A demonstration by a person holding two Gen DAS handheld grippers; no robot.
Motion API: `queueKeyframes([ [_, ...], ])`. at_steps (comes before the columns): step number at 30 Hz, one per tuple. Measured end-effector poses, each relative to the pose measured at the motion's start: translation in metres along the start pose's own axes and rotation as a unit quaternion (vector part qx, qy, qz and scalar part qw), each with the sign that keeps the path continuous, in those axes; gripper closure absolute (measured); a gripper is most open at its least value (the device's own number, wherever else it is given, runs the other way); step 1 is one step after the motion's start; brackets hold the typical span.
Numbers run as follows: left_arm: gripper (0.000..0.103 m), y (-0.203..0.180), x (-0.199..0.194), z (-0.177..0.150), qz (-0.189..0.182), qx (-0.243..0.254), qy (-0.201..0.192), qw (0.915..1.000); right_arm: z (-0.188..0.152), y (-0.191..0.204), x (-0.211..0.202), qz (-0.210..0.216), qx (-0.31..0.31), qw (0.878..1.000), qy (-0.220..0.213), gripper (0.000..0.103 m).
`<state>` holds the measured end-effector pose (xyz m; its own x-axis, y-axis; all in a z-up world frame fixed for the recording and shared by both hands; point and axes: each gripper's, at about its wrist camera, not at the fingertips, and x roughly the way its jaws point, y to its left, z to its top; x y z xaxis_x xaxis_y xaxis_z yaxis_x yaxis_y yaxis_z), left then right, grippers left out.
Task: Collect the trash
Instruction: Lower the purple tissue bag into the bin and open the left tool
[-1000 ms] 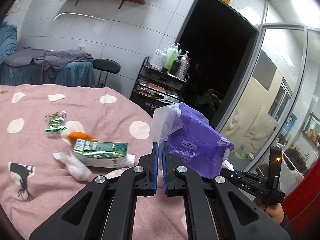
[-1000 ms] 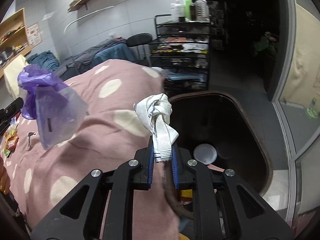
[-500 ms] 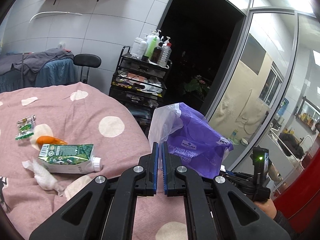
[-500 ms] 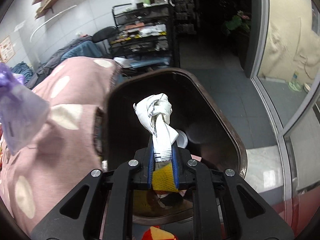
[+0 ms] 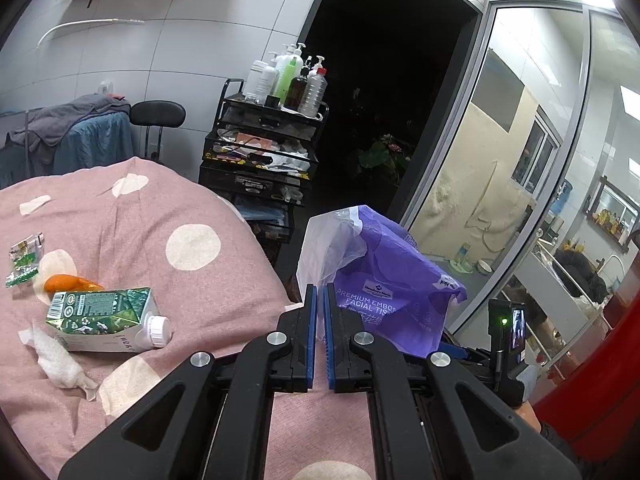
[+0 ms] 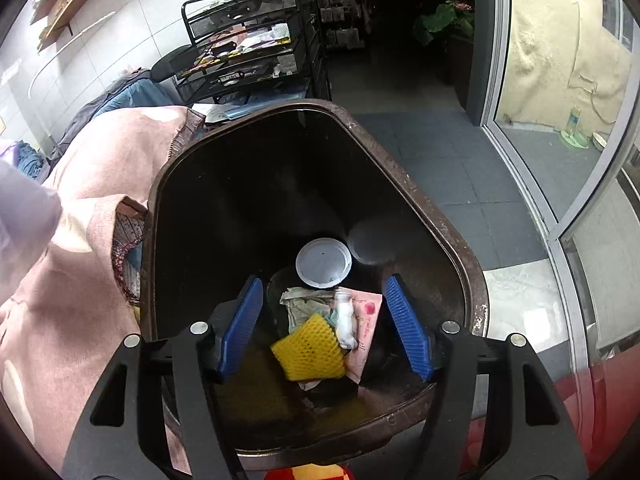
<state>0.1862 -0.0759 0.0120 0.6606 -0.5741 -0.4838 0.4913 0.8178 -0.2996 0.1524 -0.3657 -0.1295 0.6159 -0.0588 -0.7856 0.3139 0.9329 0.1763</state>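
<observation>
The left gripper (image 5: 320, 312) had its ribbed blue pads nearly together, clenched on the thin edge of a crinkled purple and clear plastic tissue bag (image 5: 384, 280), which hung just past the edge of a table. The table was covered by a soft pink cloth (image 5: 132, 232) with pale round dots. On the cloth lay a green drink carton (image 5: 102, 318) with a white screw cap, on its side. A twisted white tissue (image 5: 56, 356) touched its near end, an orange peel (image 5: 66, 283) sat just behind it, and small green wrappers (image 5: 24, 258) lay farther off.

The right gripper (image 6: 324, 316) was spread wide and released, holding nothing, directly above a dark brown plastic bin (image 6: 436, 216) with a scuffed rim, beside the table. In the bin's bottom lay a round white lid (image 6: 323, 263), yellow foam netting (image 6: 310, 348), a crumpled white wrapper (image 6: 346, 320), a pink packet (image 6: 368, 320), and creased paper (image 6: 302, 300).
</observation>
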Motion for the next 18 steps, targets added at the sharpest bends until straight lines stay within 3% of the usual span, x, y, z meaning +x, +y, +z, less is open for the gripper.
queueKeyframes([
  [18,0.098,-0.025,0.053,0.006,-0.008,0.028,0.046,0.9985,-0.007,-0.024,-0.045,-0.021,0.030,0.998,-0.049,0.029],
])
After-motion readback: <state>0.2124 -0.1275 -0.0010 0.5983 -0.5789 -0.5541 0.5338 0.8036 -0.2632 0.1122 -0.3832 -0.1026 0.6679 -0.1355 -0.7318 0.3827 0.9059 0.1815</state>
